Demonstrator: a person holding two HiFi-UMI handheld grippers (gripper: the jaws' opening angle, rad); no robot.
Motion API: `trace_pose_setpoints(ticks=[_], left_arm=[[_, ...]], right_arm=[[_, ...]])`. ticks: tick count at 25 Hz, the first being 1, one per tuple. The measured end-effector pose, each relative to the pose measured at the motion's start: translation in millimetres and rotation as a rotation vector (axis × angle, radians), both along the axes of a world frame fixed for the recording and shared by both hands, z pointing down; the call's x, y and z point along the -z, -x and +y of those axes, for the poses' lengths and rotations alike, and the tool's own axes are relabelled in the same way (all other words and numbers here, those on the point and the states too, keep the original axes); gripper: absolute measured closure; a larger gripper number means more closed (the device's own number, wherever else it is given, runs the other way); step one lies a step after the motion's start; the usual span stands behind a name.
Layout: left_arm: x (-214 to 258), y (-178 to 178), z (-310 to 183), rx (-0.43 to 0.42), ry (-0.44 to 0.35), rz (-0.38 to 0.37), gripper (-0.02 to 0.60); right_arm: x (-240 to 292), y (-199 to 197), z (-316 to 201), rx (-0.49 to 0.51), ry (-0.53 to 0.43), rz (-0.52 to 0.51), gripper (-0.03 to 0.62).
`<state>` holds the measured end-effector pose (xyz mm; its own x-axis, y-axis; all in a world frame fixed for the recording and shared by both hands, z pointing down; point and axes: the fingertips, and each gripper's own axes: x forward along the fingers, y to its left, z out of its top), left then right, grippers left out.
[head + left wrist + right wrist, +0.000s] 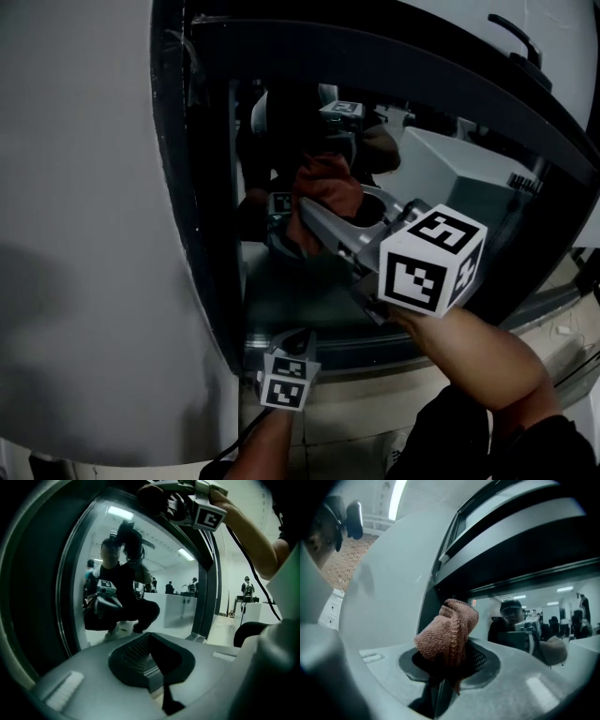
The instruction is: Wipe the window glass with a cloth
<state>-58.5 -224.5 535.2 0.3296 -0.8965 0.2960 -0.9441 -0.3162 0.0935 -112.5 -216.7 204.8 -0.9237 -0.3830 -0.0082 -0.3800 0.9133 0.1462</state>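
The cloth (447, 634), a rust-brown wad, is sitting bunched between the jaws of the right gripper (309, 220), which are clamping down on it with a lump sticking out past the tips. In the head view the cloth (323, 192) is meeting its own reflection on the glass (291, 291), so it seems to be pressing against the pane, up in the left part and near the dark frame (202, 187). The right gripper view is showing the same thing, with the wad lying just beside the frame's left upright.

The left gripper (298, 339) is hanging low, near the bottom edge of the frame and well apart from the cloth. Its jaws are resting together with nothing between them, as its own view (157, 672) is showing. The pane (140, 550) is mirroring the person and a lit room behind. A pale wall (84, 187) is filling the left of the scene.

I judge the wiping to be under way, with most of the pane not yet covered. The wad is offering only a small face, so strokes may be leaving strips unwiped. If the gripper is tilting too steeply, hard jaw tips could be scraping the pane. Dragging into the frame edge could be snagging the cloth and pulling it loose.
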Motion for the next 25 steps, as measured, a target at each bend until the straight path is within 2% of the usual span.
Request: trace_pose_setpoints(ticks=[4,9,19,25], left_arm=[[6,2,2,0.008,-0.011,0.011,0.565],[11,7,6,0.020,-0.021,0.023,0.565],[13,5,11,0.004,-0.027,0.025,0.565],[16,7,11,0.006,-0.037,0.031,0.565]], right_arm=[[-10,58,8,0.057,0.049,0.004,0.490],[-9,97,1,0.039,0.063,0.006,0.490],[-15,119,-15,-0.029,0.065,0.045,0.490],[-16,116,-26,-0.064,0.050,0.048,0.490]])
